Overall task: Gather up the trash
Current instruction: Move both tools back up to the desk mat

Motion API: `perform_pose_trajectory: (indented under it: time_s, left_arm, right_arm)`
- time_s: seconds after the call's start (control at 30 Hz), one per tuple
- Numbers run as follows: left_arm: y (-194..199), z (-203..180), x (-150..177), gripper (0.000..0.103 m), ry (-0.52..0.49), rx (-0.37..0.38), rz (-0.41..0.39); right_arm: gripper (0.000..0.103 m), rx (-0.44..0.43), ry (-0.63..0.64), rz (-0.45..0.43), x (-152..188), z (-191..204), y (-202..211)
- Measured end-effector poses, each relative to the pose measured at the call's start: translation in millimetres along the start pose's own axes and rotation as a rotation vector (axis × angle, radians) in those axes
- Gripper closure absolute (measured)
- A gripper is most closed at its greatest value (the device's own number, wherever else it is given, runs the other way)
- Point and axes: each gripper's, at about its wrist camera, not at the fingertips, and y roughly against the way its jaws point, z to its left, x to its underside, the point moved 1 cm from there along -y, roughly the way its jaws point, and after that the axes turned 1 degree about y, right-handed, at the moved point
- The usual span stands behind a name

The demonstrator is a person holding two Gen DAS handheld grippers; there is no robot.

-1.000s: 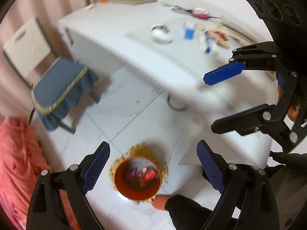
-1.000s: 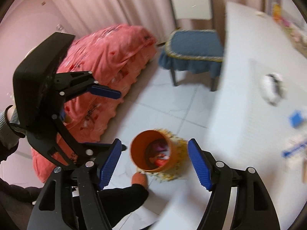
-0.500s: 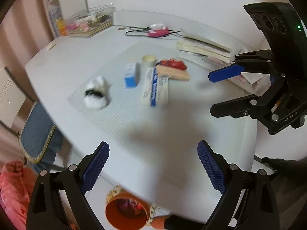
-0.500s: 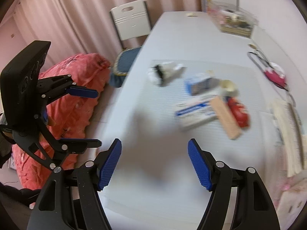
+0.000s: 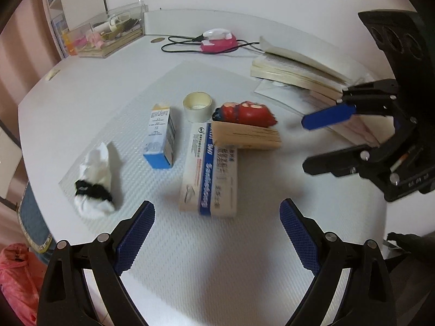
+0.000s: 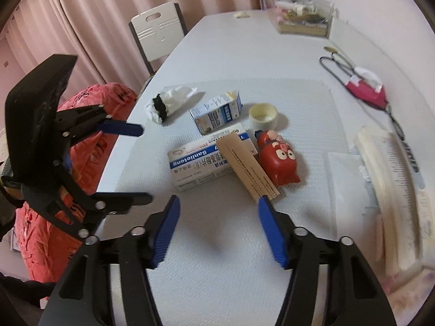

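On a white mat on the table lie a crumpled white and black tissue (image 5: 95, 182) (image 6: 170, 102), a small blue and white carton (image 5: 160, 135) (image 6: 217, 112), a long white and blue medicine box (image 5: 210, 174) (image 6: 206, 157), a tan box (image 5: 244, 135) (image 6: 247, 167), a tape roll (image 5: 197, 106) (image 6: 263, 114) and a red pig toy (image 5: 244, 111) (image 6: 278, 160). My left gripper (image 5: 217, 233) is open and empty, just short of the medicine box. My right gripper (image 6: 218, 233) is open and empty, near the tan box's end; it also shows at the right of the left wrist view (image 5: 318, 138).
A stack of books (image 5: 296, 68) (image 6: 386, 168) lies on the right. A pink corded device (image 5: 217, 42) (image 6: 367, 89) and a clear organizer box (image 5: 106, 38) (image 6: 301, 16) are at the far side. A white chair (image 6: 157, 35) and pink bedding (image 6: 89, 146) are beyond the table's left edge.
Both grippers rose from over the orange bin on the floor and swung to the tabletop, then moved closer to the items. Both stayed open and empty.
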Motion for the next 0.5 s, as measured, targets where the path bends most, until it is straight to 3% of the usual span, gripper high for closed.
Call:
perform_pose_trajectory:
  time_s: [0.5]
  left_arm:
    - [-44.2,14.9,-9.2,0.011,0.032,0.024,0.051]
  right_arm:
    - [0.048,0.006,-0.012,0.076,-10.3,-34.5,-48.2]
